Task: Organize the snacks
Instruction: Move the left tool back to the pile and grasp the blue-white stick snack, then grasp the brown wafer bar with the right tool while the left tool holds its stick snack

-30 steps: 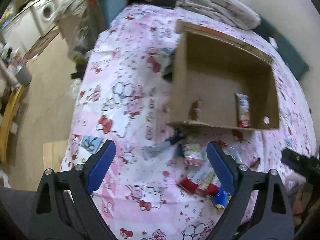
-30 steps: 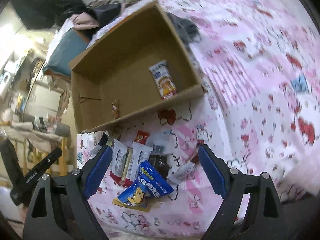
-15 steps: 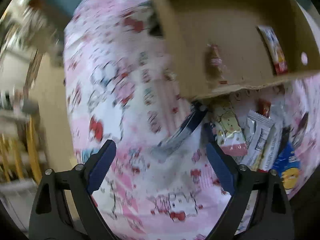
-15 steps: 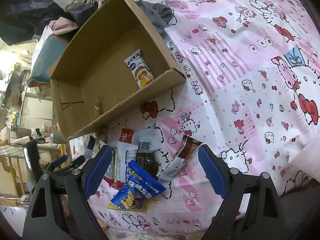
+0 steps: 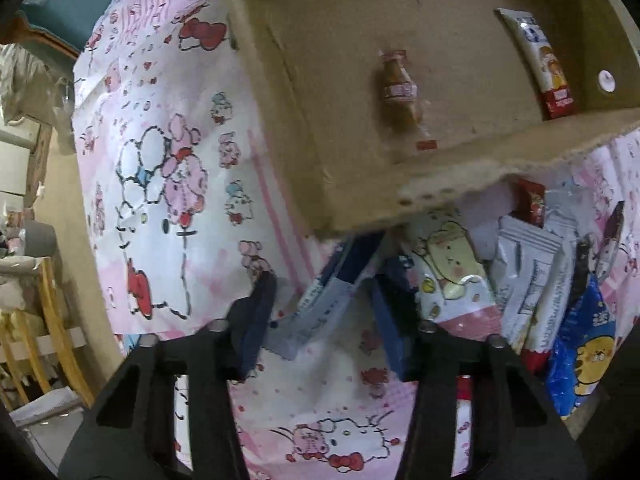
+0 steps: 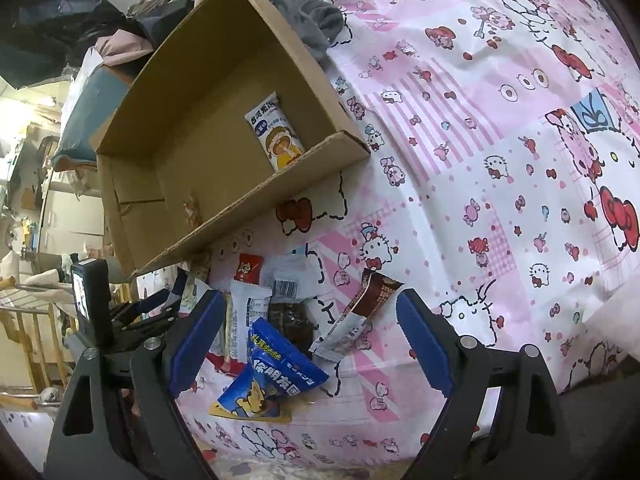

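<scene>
Left tongs [image 5: 322, 308]: spread apart, set low over the bed; a blue-and-white packet [image 5: 320, 300] is seen lying between the pads, and whether it is touched cannot be told.
Right tongs [image 6: 308, 340]: spread wide, nothing gripped; a blue pouch [image 6: 272, 372] and a brown-and-white wrapper [image 6: 356, 316] are framed between the fingers.
Loose snacks: a pile is laid on the bed just in front of the box's near wall; a yellow-and-pink pack [image 5: 452, 276], white sachets [image 5: 528, 280], a small red pack [image 5: 530, 202] and a dark bar [image 6: 290, 322] are counted among them.
Box [image 6: 224, 216]: cardboard, open-topped, set on the bed beyond the pile.
Inside the box: a long white-and-orange pack [image 6: 276, 138] is placed by the right wall; a small brownish wrapped piece [image 5: 400, 92] is seen near the near wall.
Bed [image 6: 500, 128]: covered with a pink cartoon-print sheet.
Behind the box: grey cloth [image 6: 316, 26] is bunched against the far corner.
</scene>
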`<state>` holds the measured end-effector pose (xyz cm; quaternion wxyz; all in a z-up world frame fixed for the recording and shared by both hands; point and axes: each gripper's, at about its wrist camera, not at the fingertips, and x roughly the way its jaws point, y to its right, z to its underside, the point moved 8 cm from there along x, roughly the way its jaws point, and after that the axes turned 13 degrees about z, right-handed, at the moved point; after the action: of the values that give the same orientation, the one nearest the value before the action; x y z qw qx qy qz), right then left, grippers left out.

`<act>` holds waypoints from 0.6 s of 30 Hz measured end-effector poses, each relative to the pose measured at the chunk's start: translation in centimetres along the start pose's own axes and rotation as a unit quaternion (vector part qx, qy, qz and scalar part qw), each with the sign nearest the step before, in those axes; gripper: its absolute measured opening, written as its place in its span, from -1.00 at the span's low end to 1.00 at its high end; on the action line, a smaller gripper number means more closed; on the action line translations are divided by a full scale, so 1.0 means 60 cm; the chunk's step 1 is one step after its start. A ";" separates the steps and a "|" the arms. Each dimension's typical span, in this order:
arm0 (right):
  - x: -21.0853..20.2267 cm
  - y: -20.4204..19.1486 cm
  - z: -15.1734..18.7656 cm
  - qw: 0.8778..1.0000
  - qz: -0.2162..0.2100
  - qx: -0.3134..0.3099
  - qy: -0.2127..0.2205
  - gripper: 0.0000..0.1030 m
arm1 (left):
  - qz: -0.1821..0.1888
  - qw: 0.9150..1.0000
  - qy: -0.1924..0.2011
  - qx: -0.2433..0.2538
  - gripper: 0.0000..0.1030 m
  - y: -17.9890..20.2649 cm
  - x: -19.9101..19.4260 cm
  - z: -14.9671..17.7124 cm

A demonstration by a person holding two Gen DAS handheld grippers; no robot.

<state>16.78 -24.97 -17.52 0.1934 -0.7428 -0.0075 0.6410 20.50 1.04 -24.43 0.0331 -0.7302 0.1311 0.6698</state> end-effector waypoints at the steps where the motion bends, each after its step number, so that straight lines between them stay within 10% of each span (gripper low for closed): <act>1: 0.000 0.000 0.000 1.000 0.000 0.000 0.000 0.75 | 0.003 1.000 0.001 0.004 -0.41 0.003 0.000 0.001; 3: 0.001 0.000 0.000 1.000 0.000 0.001 0.000 0.75 | 0.007 1.000 -0.001 0.015 -0.75 0.013 0.001 0.005; 18: 0.045 0.024 0.022 0.998 0.021 0.024 -0.058 0.73 | 0.061 0.991 0.010 -0.116 -0.75 0.038 -0.066 0.107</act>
<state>15.68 -25.21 -20.67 0.1972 -0.6995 0.0125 0.6868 13.49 0.87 -20.88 -0.0943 -0.7265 0.0968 0.6737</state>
